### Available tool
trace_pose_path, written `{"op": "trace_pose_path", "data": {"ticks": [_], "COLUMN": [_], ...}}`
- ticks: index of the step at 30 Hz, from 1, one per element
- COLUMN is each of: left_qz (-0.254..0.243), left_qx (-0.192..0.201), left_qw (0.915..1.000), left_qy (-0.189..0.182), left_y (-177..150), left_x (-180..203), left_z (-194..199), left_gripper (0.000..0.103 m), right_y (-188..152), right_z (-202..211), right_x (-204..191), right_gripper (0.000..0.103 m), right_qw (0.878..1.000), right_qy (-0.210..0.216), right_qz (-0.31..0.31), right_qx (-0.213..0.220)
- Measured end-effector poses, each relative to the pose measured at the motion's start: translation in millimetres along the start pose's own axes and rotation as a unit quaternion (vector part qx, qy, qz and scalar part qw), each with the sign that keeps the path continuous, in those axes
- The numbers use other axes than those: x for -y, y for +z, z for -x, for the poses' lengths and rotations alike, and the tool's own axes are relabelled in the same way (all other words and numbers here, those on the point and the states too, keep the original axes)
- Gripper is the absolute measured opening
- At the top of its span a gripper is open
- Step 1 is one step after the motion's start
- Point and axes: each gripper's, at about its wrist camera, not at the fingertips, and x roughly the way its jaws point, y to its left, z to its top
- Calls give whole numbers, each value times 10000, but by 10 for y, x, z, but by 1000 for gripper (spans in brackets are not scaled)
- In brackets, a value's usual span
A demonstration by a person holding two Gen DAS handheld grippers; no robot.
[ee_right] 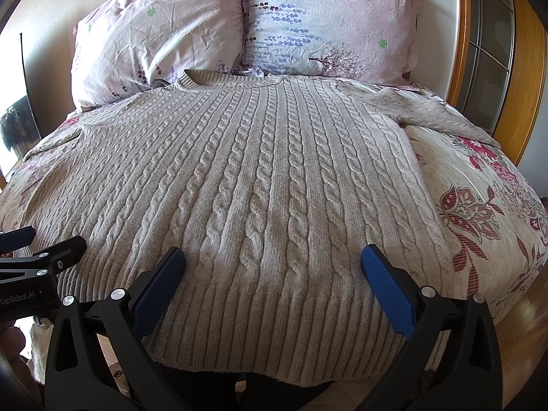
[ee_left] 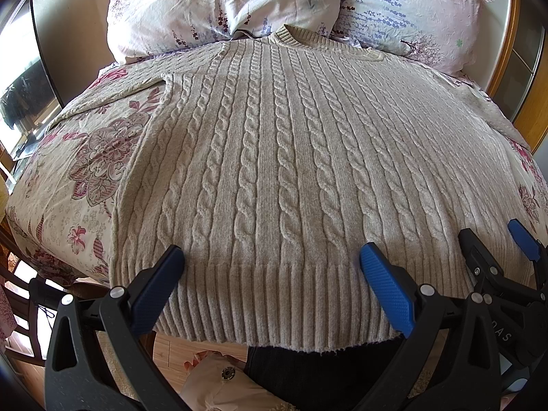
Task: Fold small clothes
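A beige cable-knit sweater [ee_left: 274, 144] lies flat and face up on the bed, collar toward the pillows, ribbed hem hanging over the near edge. It also shows in the right wrist view [ee_right: 260, 171]. My left gripper [ee_left: 272, 257] is open, its blue fingers spread over the hem left of centre, holding nothing. My right gripper [ee_right: 272, 257] is open over the hem right of centre, holding nothing. The right gripper also shows in the left wrist view [ee_left: 493, 236], and the left gripper in the right wrist view [ee_right: 51, 238]. One sleeve [ee_right: 441, 113] stretches out to the right.
The bed has a floral cover [ee_left: 85, 178] that also shows in the right wrist view [ee_right: 479, 205]. Two pink pillows [ee_left: 219, 3] [ee_right: 328, 17] stand at the head. A wooden frame [ee_right: 527, 68] is at the right. A dark screen [ee_left: 27, 68] stands at the left.
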Motion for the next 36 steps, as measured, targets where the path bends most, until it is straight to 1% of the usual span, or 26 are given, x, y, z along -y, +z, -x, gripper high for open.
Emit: {"op": "trace_pose_path", "data": {"ticks": [36], "left_qz": [-11], "left_qx": [14], "left_qw": [10000], "left_qy": [0], "left_y": [0], "left_x": [1], "left_z": [1], "left_gripper": [101], "right_y": [5], "right_z": [-23], "right_x": [20], "right_gripper": [102], "right_qw": [10000], "right_qy": [17], "right_qz": [35], "right_qx": [-23]}}
